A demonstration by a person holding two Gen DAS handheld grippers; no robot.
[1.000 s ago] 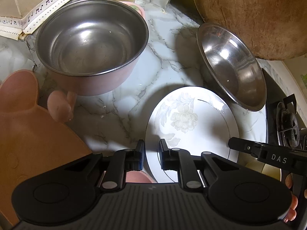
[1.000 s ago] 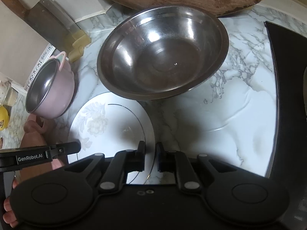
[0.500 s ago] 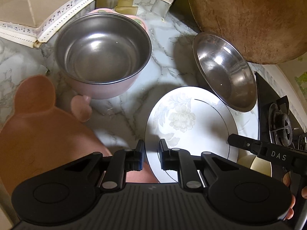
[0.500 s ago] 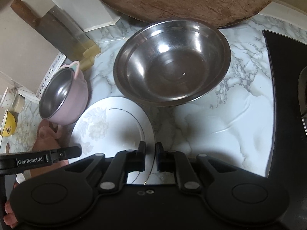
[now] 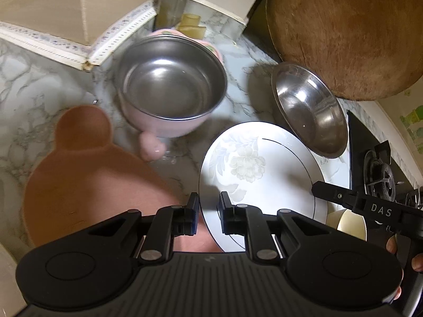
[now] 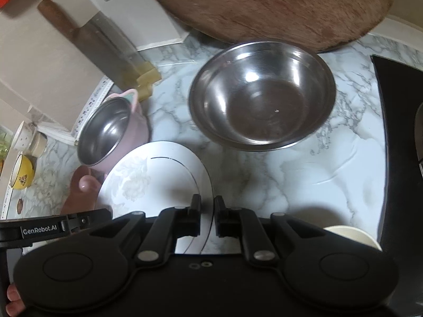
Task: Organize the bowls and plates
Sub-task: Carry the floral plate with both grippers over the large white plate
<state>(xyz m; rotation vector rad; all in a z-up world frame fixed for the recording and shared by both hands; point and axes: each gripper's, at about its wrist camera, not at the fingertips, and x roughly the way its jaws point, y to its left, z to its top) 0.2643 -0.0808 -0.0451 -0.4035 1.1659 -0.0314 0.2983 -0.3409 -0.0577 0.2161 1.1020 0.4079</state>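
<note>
A white floral plate [image 5: 259, 174] is held off the marble counter by both grippers. My left gripper [image 5: 208, 212] is shut on its left rim. My right gripper [image 6: 206, 218] is shut on its right rim [image 6: 210, 185]. A pink bowl with a steel lining [image 5: 169, 92] stands behind on the left, also in the right wrist view [image 6: 113, 132]. A wide steel bowl [image 6: 260, 92] stands behind on the right, also in the left wrist view [image 5: 309, 108]. A brown bear-shaped plate [image 5: 87, 174] lies on the left.
A large round wooden board [image 6: 267, 2] leans at the back. A cleaver [image 6: 100, 42] stands in a holder at the back left. A black gas stove [image 5: 380, 174] borders the right. A cream cup [image 6: 351, 237] sits near the right gripper. A yellow bowl [image 6: 22, 171] stands far left.
Both grippers have risen and pulled back with the white plate held between them; the bowls and the brown plate look smaller and farther away.
</note>
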